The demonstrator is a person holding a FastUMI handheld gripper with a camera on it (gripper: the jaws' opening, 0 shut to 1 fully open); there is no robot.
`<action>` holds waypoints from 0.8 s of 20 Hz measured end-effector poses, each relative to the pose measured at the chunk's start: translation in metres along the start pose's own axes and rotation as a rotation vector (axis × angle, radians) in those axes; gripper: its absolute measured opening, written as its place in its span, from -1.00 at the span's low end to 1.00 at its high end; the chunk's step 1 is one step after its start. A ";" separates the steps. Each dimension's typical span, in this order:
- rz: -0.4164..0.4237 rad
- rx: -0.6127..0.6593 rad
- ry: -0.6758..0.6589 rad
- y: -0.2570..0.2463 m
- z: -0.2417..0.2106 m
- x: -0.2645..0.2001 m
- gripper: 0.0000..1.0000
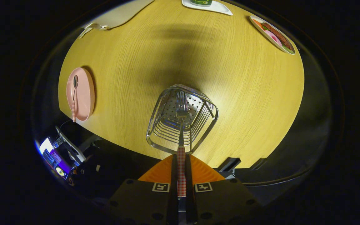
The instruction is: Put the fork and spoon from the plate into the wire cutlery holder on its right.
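Tongs [181, 175] clamping fork [181, 137] over wire holder [182, 118], yellow wooden table [230, 93], dark booth.

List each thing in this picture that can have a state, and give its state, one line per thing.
claw: shut on the fork's checked handle.
fork: held, tines down inside the wire holder.
wire holder: upright on the table, just ahead of the claw.
spoon: lying on the pink plate, handle past the rim.
pink plate: flat on the table, near its edge.
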State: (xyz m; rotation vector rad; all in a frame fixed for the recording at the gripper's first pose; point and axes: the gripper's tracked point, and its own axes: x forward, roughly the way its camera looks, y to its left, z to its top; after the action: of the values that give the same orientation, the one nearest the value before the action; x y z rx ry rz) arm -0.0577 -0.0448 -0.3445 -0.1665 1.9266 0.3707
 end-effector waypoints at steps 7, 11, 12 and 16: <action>0.036 0.013 -0.173 -0.003 0.012 -0.021 -0.31; 0.081 0.018 -0.386 0.009 0.019 -0.055 -0.31; 0.092 0.015 -0.441 0.016 0.019 -0.065 -0.31; 0.150 -0.008 -0.604 0.064 0.016 -0.097 -0.31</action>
State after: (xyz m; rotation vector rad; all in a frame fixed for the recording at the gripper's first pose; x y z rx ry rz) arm -0.0254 0.0152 -0.2493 0.0819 1.3433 0.4674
